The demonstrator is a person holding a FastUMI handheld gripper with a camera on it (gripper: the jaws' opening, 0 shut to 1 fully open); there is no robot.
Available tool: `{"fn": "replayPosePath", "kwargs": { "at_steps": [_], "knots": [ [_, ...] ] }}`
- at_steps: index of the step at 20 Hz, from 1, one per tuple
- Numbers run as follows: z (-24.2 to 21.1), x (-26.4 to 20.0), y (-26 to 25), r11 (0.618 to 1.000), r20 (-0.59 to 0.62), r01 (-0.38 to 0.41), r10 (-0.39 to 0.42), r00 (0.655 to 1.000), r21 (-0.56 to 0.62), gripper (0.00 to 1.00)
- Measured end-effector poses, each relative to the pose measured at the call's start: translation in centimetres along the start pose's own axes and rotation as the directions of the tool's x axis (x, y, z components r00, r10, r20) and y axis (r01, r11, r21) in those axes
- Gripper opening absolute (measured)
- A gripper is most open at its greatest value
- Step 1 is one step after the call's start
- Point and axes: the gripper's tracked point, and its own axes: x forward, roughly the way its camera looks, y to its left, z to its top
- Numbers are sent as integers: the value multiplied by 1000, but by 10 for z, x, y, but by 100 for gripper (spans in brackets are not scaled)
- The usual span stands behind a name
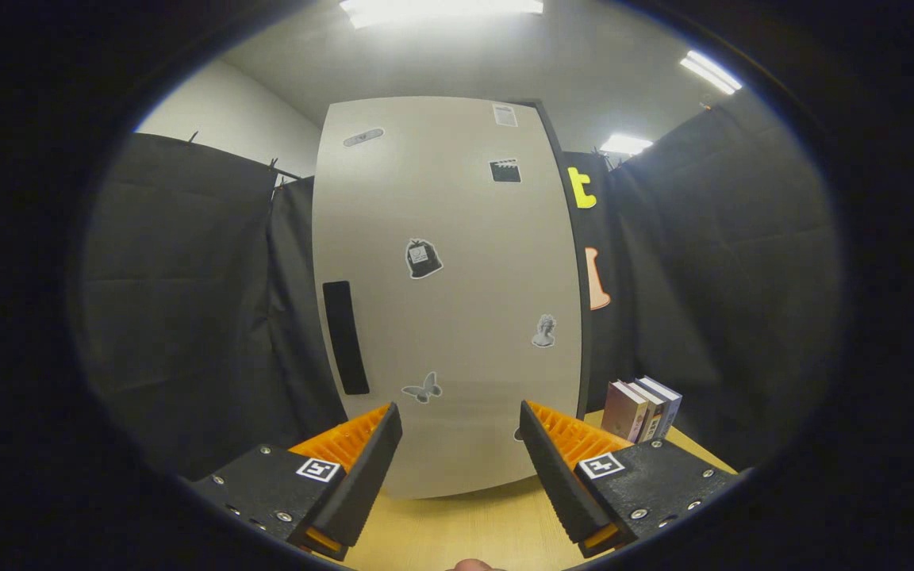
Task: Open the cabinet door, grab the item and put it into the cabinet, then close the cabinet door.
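Note:
A tall pale grey cabinet (449, 293) stands on the wooden table straight ahead of my fingers. Its door is closed and carries several small stickers. A black vertical handle (345, 337) sits near the door's left edge, a little above and beyond my left finger. Several books (641, 408) stand upright on the table just right of the cabinet, beyond my right finger. My gripper (461, 424) is open, with nothing between its fingers, held back from the door.
The light wooden table (457, 527) runs from under my fingers to the cabinet's foot. Black cloth walls close the booth left and right. A fingertip of a person's hand (473, 565) shows below the fingers.

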Motion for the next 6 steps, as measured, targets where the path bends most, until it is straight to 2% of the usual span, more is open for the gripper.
{"fn": "replayPosePath", "kwargs": {
  "at_steps": [6],
  "knots": [
    [-2, -2, 0, 1000, -6, -3, 3, 1000, 8, 93]
  ]
}}
